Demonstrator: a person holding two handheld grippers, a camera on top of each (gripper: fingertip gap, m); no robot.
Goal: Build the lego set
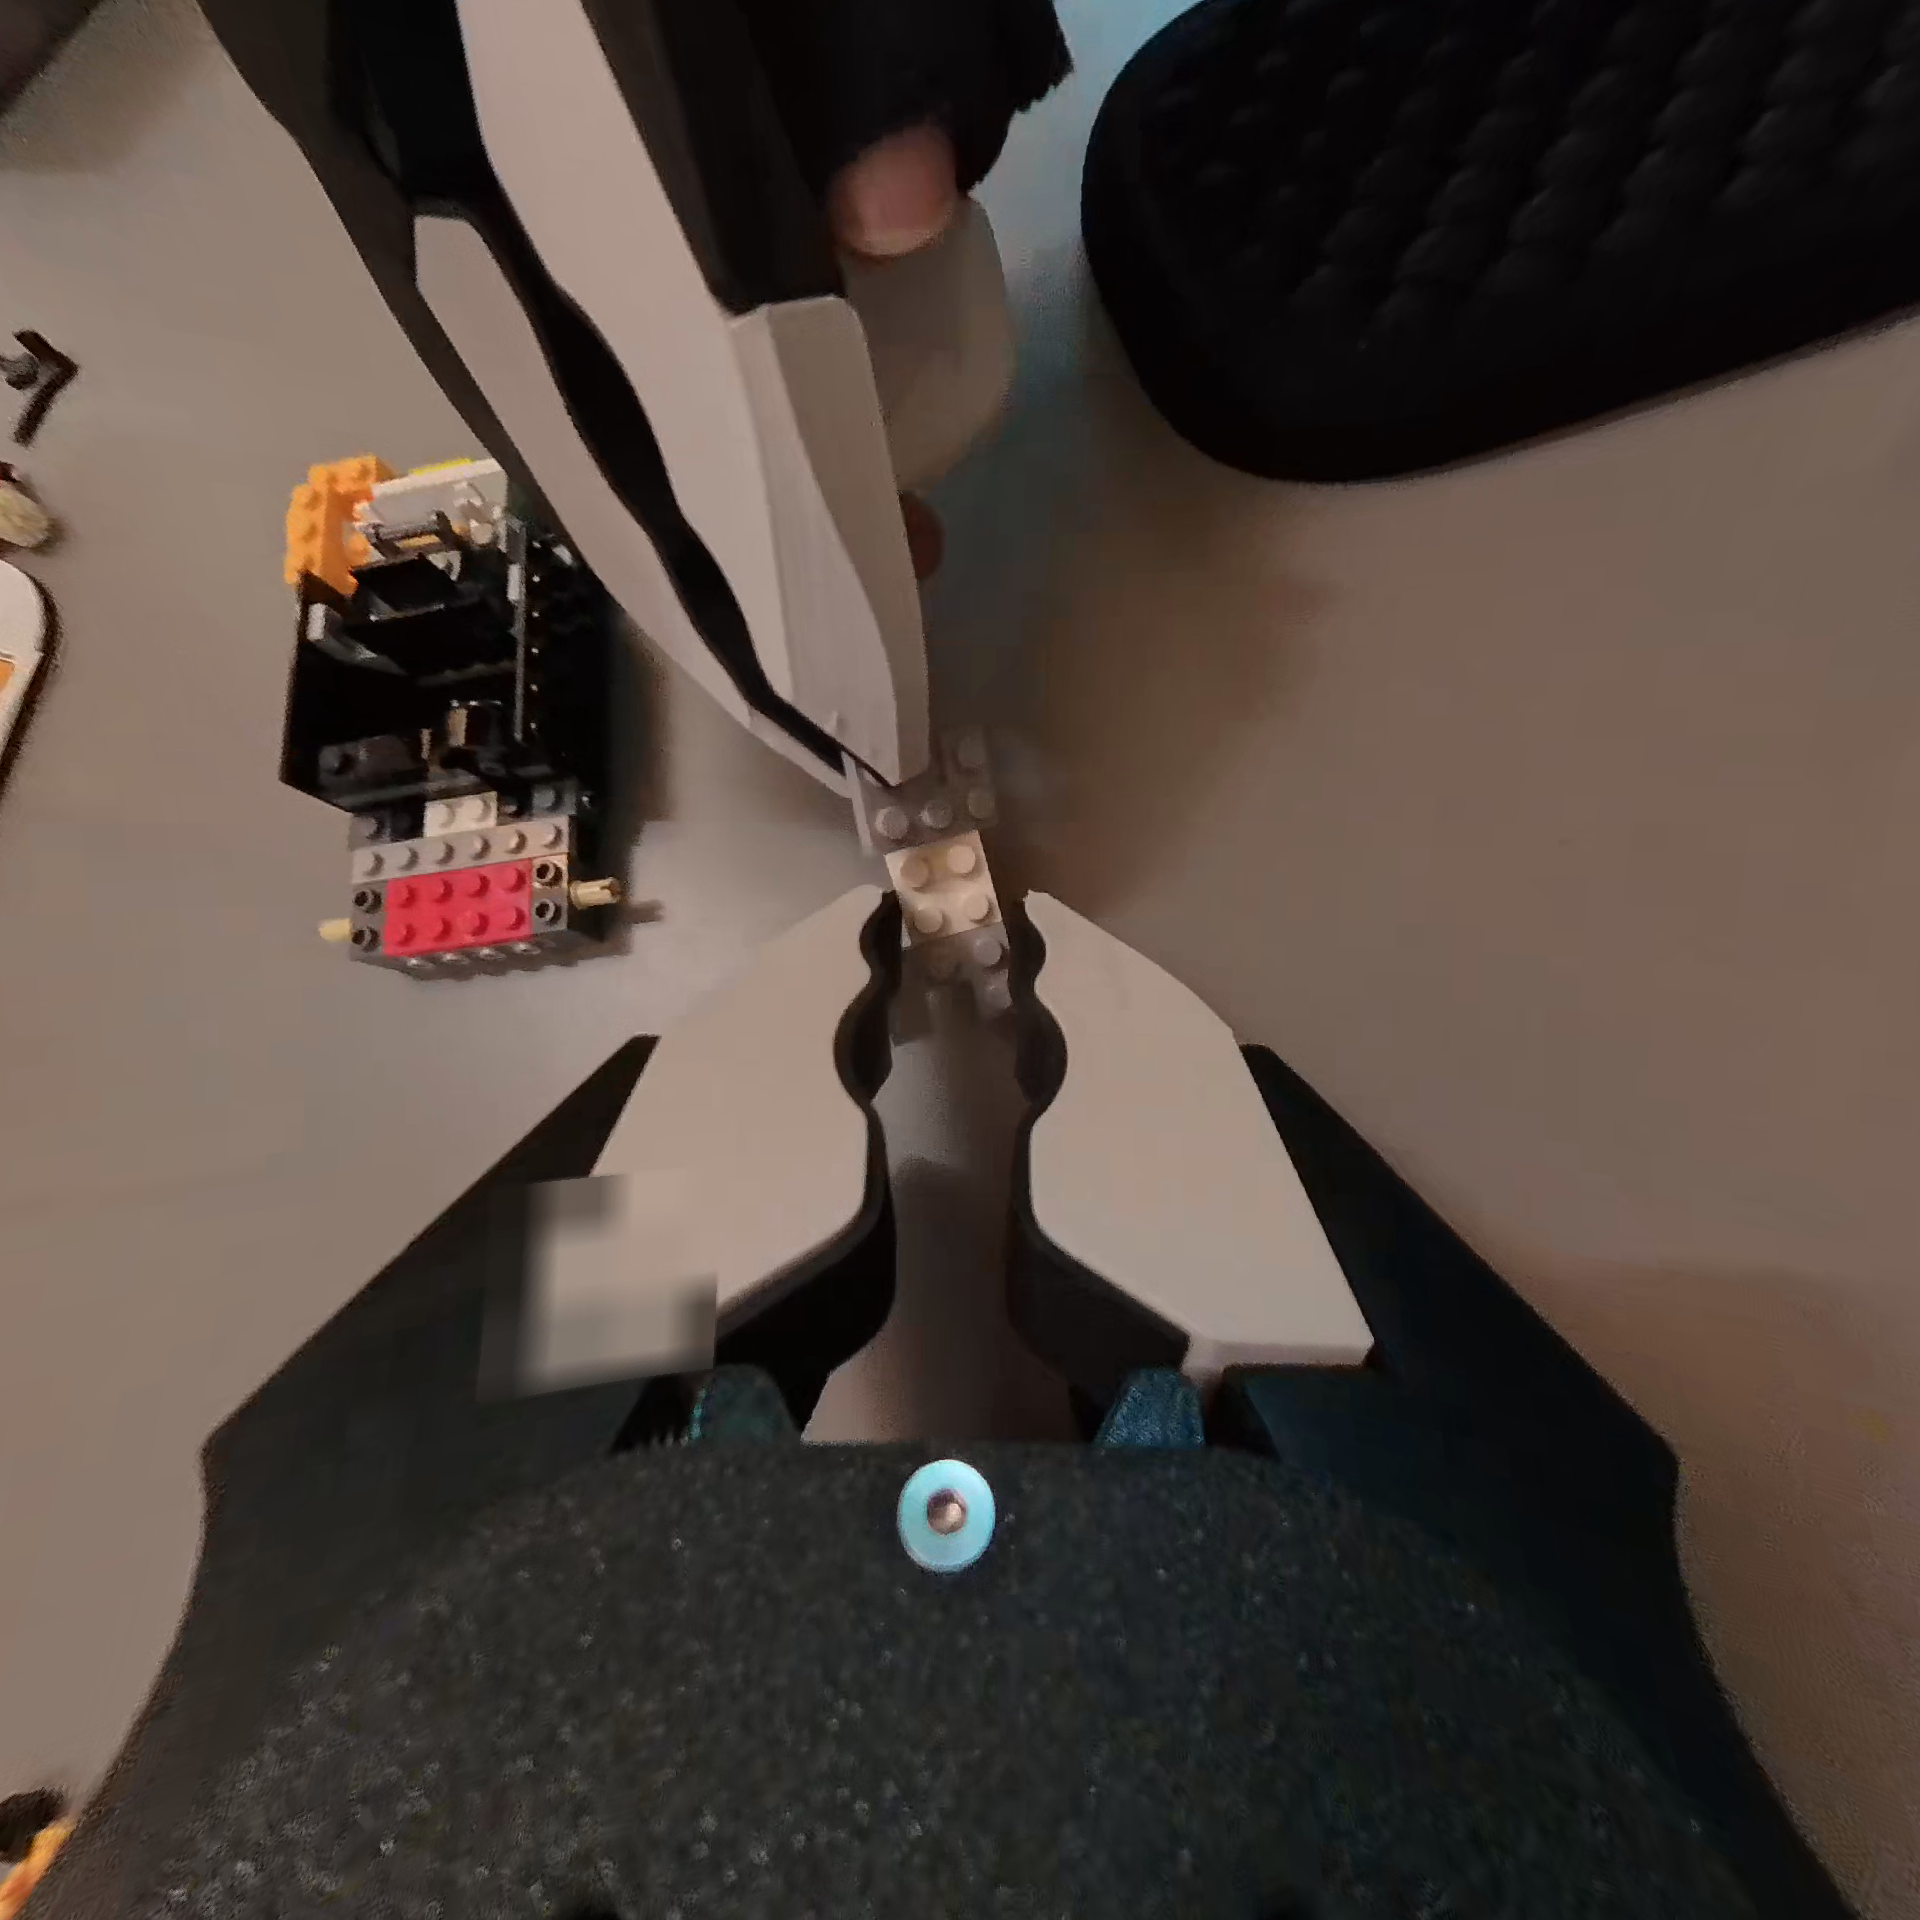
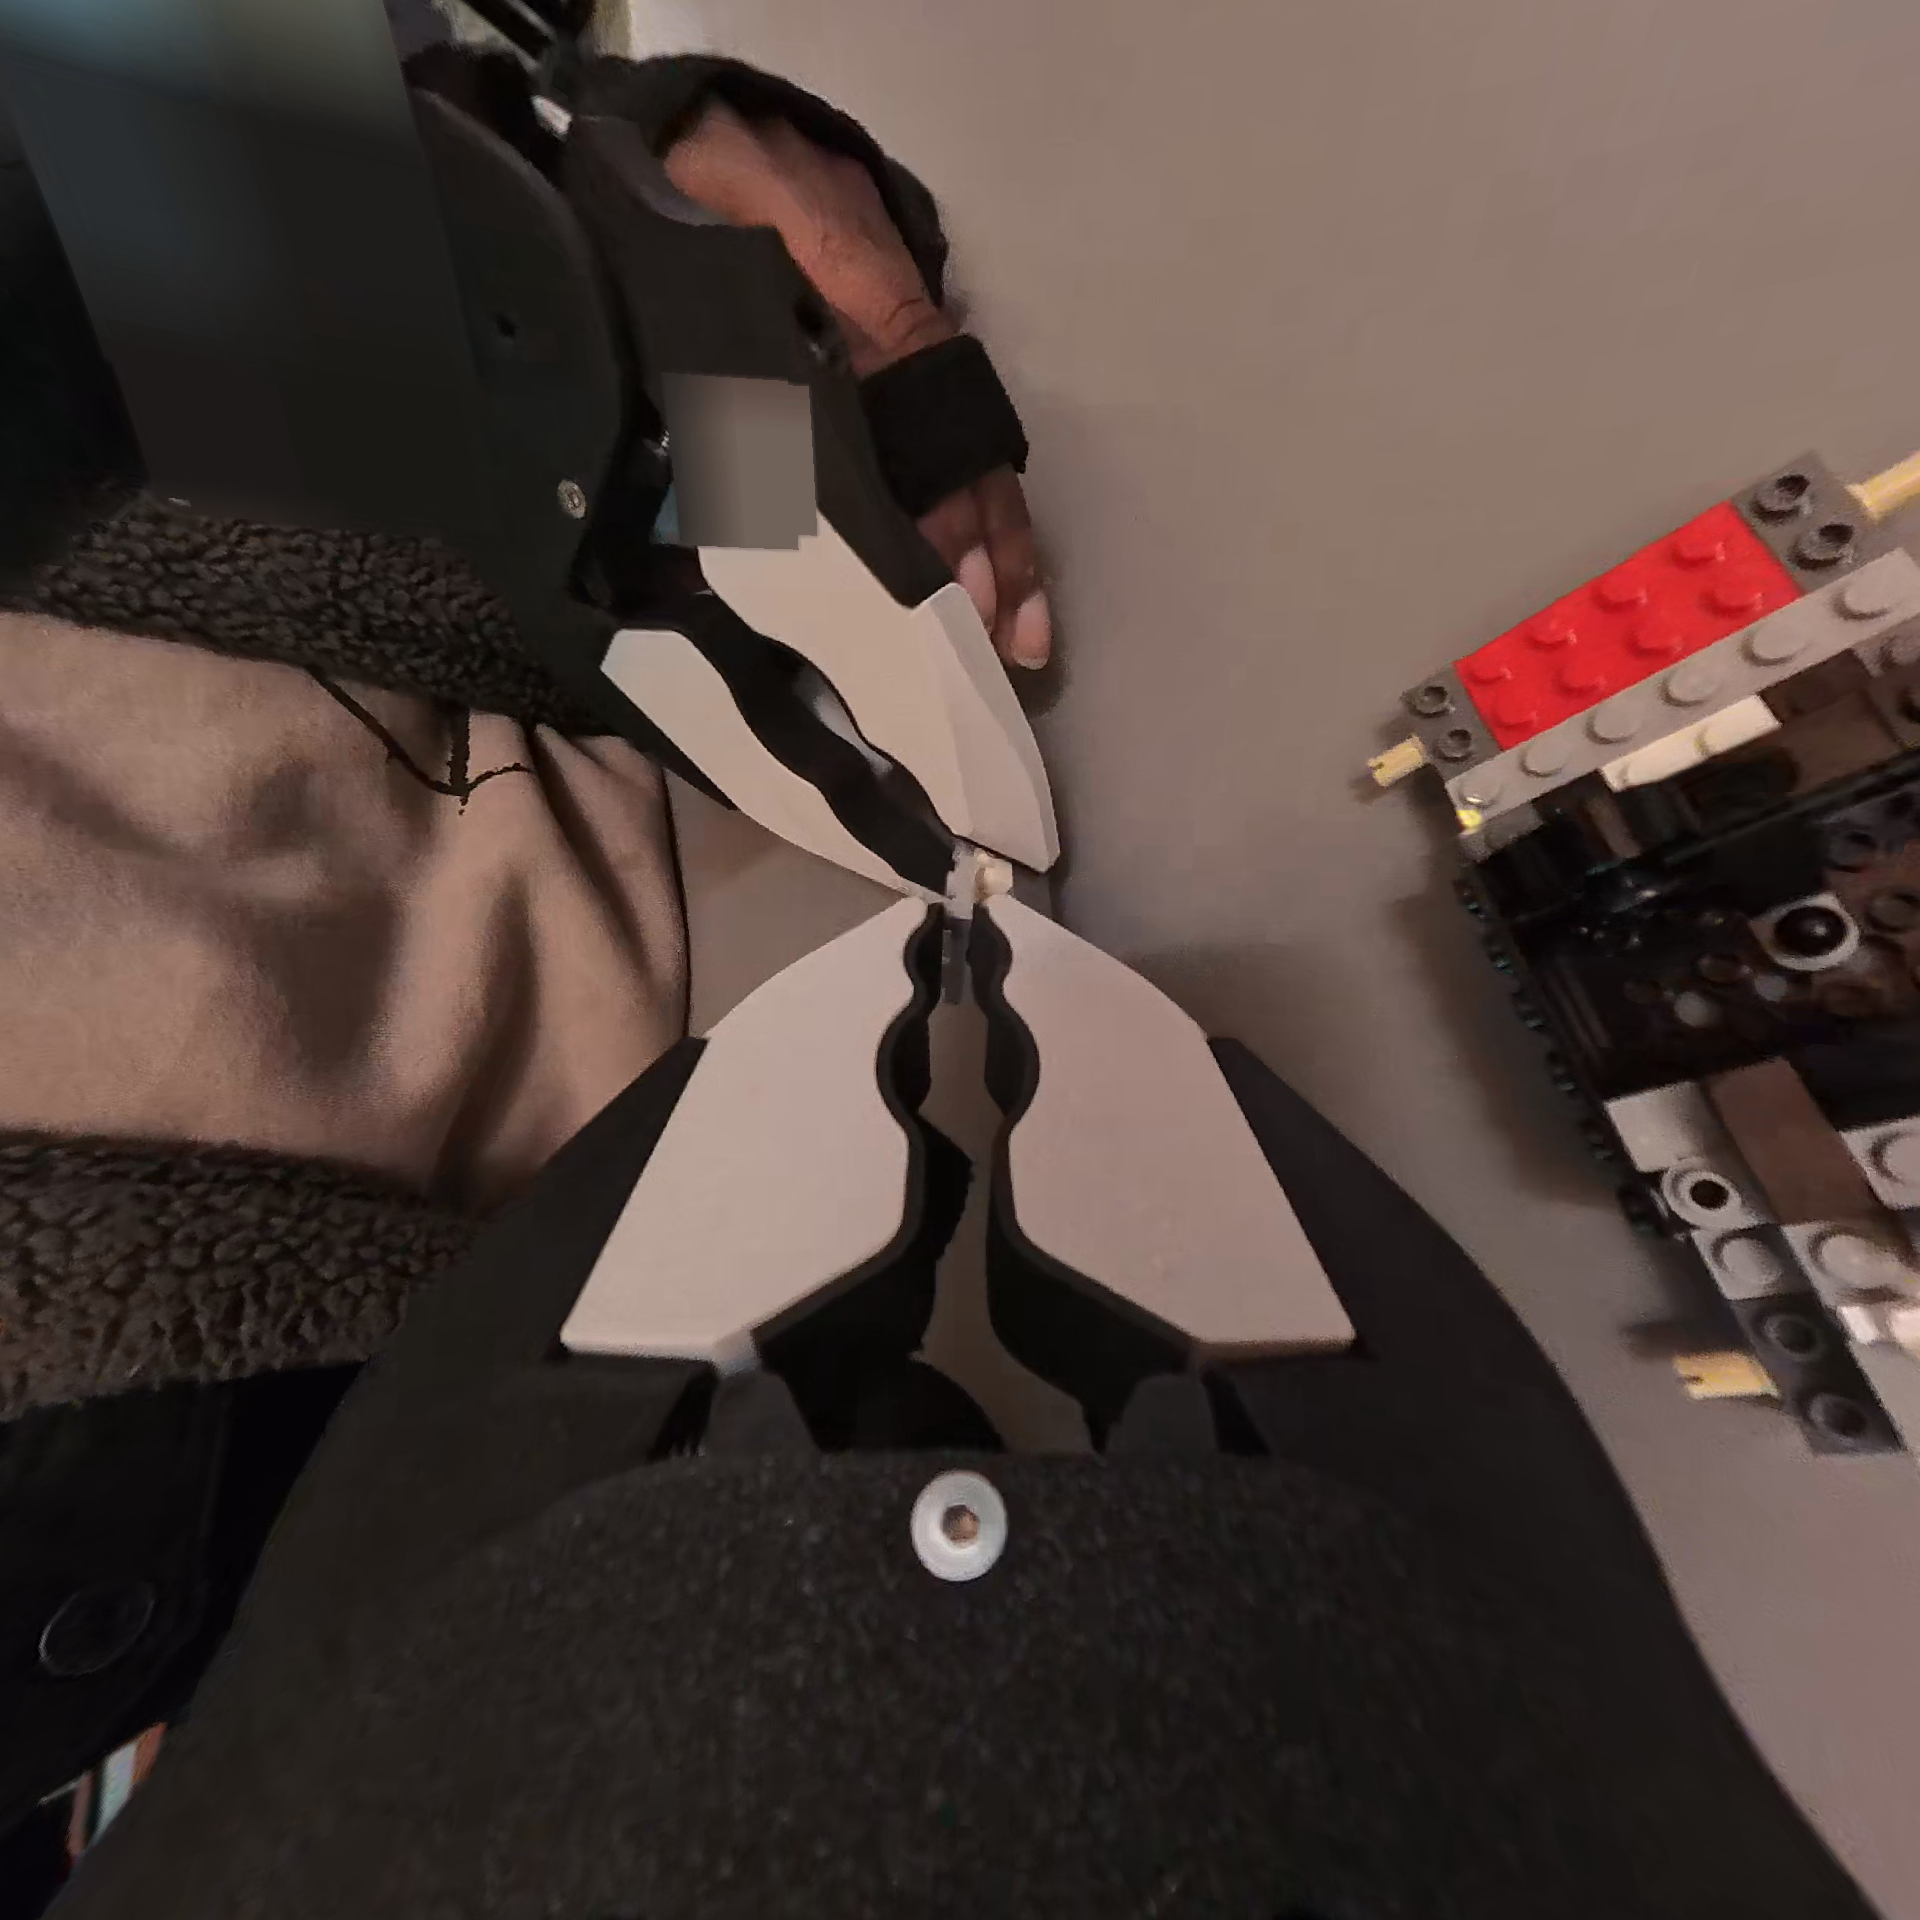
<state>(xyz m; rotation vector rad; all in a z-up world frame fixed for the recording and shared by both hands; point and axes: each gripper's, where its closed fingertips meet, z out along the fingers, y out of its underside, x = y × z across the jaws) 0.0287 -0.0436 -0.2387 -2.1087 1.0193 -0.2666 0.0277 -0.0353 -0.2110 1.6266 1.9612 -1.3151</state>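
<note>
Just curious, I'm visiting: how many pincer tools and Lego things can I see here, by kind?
Pincer tools: 2, the left gripper and right gripper
Small plate assembly held between both: 1
Larger Lego build on the table: 1
Total: 4

left gripper [image 1: 951, 935] and right gripper [image 2: 961, 935] tip to tip, fingers pinched nearly closed

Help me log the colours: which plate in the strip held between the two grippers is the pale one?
The middle plate: it is cream-white, while the end plates beside it are dark grey, one at the left gripper, one at the right gripper.
</note>
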